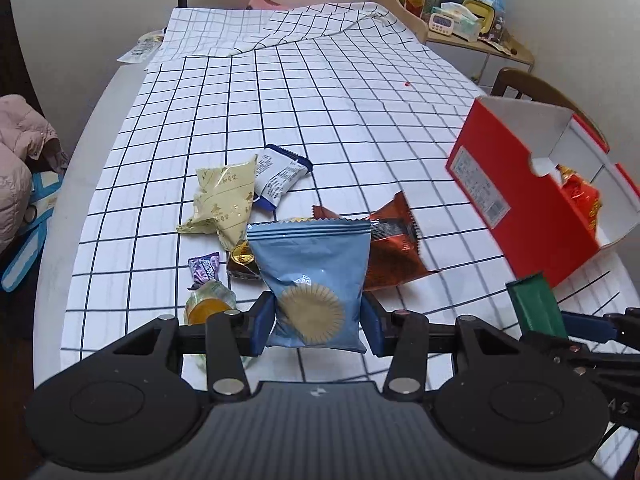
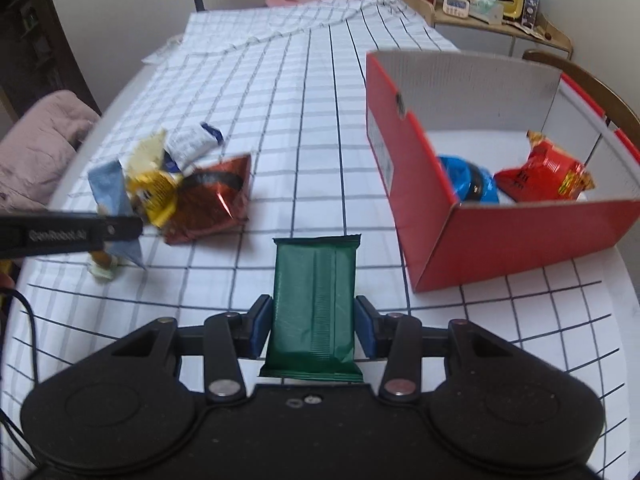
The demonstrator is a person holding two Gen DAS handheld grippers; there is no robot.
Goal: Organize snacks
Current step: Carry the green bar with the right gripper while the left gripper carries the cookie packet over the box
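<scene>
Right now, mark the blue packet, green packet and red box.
blue packet (image 1: 316,280), left wrist view, middle of its front.
green packet (image 2: 314,304), right wrist view, middle of wrapper.
red box (image 2: 532,236), right wrist view, near outer wall.

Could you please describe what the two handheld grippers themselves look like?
Both match: the left gripper and right gripper have black bodies with round raised discs, black linkage arms with silver pivot pins, and blue finger pads. White lettering marks the left gripper's side; a thin black cable runs nearby.
</scene>
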